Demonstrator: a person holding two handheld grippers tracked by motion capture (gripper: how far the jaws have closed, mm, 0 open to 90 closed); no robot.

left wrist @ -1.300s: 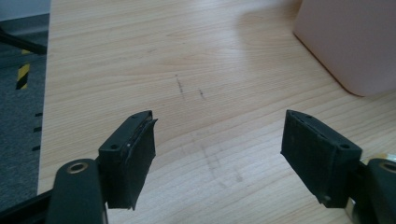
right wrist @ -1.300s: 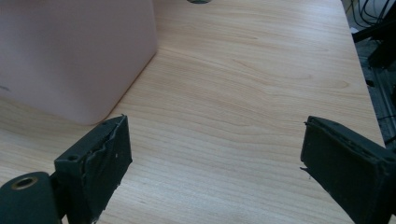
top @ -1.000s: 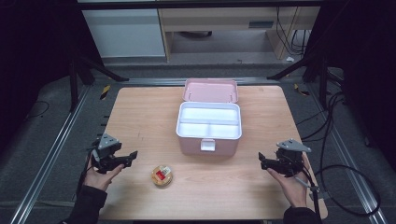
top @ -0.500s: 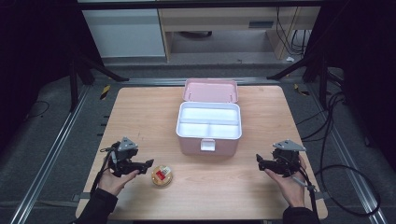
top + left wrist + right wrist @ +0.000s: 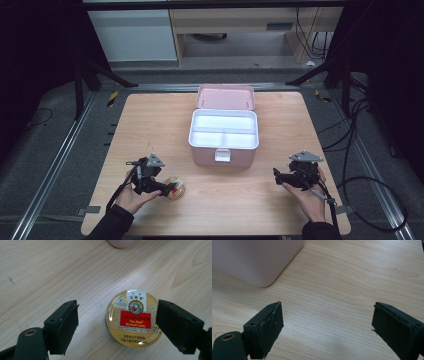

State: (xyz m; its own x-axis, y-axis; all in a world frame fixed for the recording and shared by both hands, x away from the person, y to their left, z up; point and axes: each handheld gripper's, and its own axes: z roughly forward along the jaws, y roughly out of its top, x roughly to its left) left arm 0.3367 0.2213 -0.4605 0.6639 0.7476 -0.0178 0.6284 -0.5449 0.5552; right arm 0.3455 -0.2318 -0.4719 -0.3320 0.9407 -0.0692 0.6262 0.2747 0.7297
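Note:
A round gold candy tin (image 5: 133,318) with a red label lies flat on the wooden table (image 5: 150,125), near its front left. My left gripper (image 5: 167,188) is open right at the tin (image 5: 176,189); in the left gripper view the tin sits between the two black jaws, nearer the right one, with gaps on both sides. An open pink box (image 5: 223,136) with a white divided tray stands mid-table, its lid (image 5: 225,96) leaning back. My right gripper (image 5: 278,176) hovers open at the front right, with bare wood between its fingers (image 5: 268,327).
The box's pink corner (image 5: 257,260) lies ahead and left of the right gripper. Black cables (image 5: 360,145) trail off the table's right side. Metal rails (image 5: 60,160) run along both sides of the table, and a cabinet stands beyond the far edge.
My left gripper has moved right and toward the tin, from the table's left edge to around the tin. The right gripper has barely shifted.

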